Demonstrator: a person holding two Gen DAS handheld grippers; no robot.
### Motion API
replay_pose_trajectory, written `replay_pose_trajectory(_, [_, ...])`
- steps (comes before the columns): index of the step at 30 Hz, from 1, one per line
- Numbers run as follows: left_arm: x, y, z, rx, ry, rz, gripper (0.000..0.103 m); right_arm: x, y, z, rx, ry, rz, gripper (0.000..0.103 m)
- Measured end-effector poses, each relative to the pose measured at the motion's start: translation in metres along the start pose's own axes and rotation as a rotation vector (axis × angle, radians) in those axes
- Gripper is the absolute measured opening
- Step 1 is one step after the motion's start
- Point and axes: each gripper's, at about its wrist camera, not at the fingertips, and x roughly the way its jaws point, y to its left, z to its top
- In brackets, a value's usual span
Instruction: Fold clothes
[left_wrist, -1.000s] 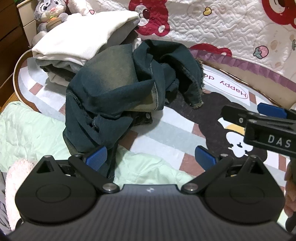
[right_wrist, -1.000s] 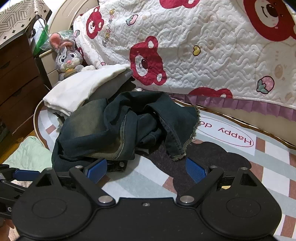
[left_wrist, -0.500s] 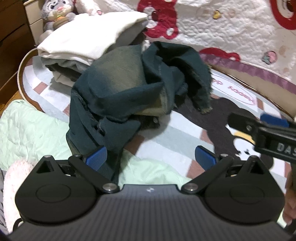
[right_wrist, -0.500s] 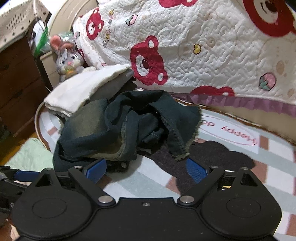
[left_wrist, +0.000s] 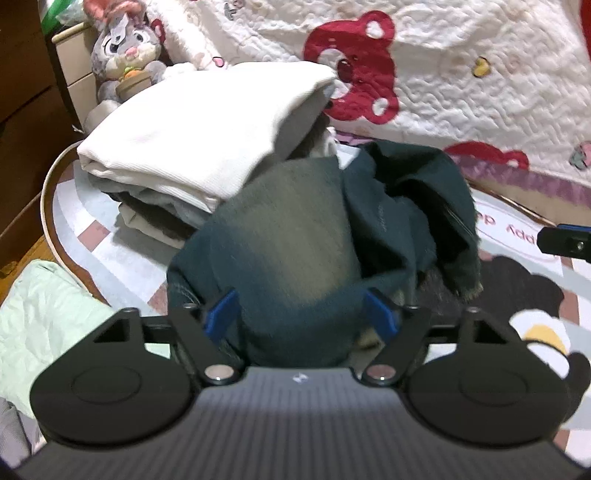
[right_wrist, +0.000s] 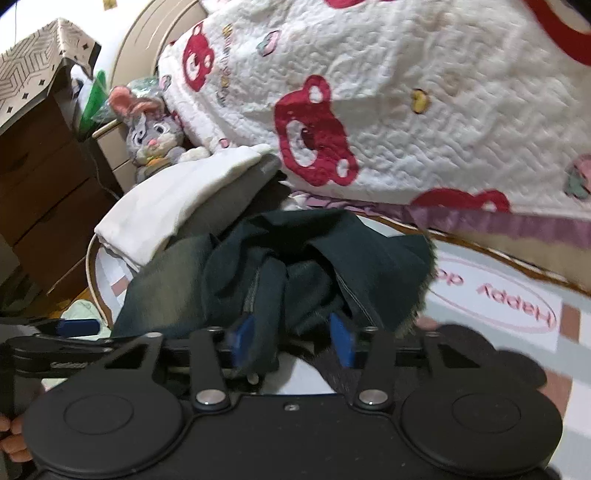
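Note:
A crumpled pair of dark blue jeans (left_wrist: 295, 251) with a faded patch lies on a patterned round rug (left_wrist: 532, 273). My left gripper (left_wrist: 301, 319) is open with its blue pads either side of the near jeans fabric. My right gripper (right_wrist: 291, 339) is partly closed, its blue pads around a fold of the jeans (right_wrist: 288, 280); a firm grip cannot be confirmed. The right gripper's tip shows at the right edge of the left wrist view (left_wrist: 565, 243). The left gripper shows at the left of the right wrist view (right_wrist: 55, 343).
A stack of folded clothes topped by a white garment (left_wrist: 199, 140) sits just behind the jeans. A plush rabbit (left_wrist: 122, 48) and wooden drawers (right_wrist: 40, 192) stand at the left. A quilted bear-print bedspread (right_wrist: 406, 110) hangs behind. A pale green cloth (left_wrist: 44, 317) lies at the near left.
Both grippers have moved forward onto the jeans. The fabric now lies between each pair of pads. The right gripper's pads have narrowed markedly.

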Motion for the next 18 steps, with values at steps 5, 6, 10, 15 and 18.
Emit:
replay_pose_trajectory(5, [0.025,0.041,0.008,-0.163,-0.055,0.03,0.073,0.048,0.0,0.001,-0.103,-0.003,-0.154,0.073])
replay_pose_trajectory(6, [0.032,0.05,0.013,-0.186,-0.05,0.034,0.073,0.059,-0.004,0.0,-0.079,0.012,-0.158,0.075])
replay_pose_trajectory(10, [0.049,0.069,0.018,-0.201,0.004,-0.009,0.079,0.099,-0.035,-0.003,0.179,0.09,-0.066,0.076])
replay_pose_trajectory(15, [0.078,0.093,-0.012,-0.299,0.067,-0.117,0.091,0.13,-0.073,-0.018,0.576,0.137,0.061,0.08])
replay_pose_trajectory(18, [0.091,0.099,-0.019,-0.332,0.073,-0.137,0.095,0.144,-0.077,-0.03,0.619,0.158,0.037,0.08])
